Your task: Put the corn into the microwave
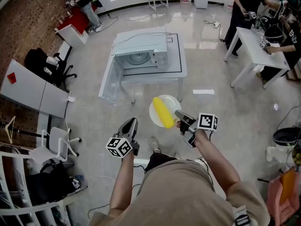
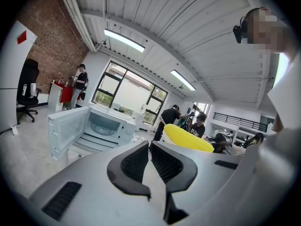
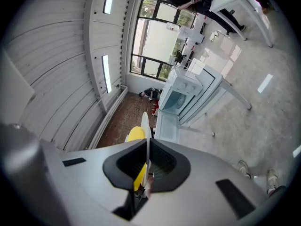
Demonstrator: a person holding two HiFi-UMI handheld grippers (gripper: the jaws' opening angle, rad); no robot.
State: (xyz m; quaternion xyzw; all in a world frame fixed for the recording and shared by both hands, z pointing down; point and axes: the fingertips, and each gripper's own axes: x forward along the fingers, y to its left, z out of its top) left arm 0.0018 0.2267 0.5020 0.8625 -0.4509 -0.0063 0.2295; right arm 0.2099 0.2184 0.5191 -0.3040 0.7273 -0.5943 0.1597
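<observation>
head view: right gripper (image 1: 180,117) pinches the rim of a white plate (image 1: 172,102) carrying the corn (image 1: 163,112). the cob's long axis slants up-left toward the open microwave (image 1: 141,55), well apart at upper centre. left gripper (image 1: 130,125) is pressed together, empty.

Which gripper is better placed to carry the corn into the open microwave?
Right. The right gripper has its jaws clamped on the rim of the plate bearing the corn, facing the open microwave. The left gripper is shut and empty alongside.
</observation>
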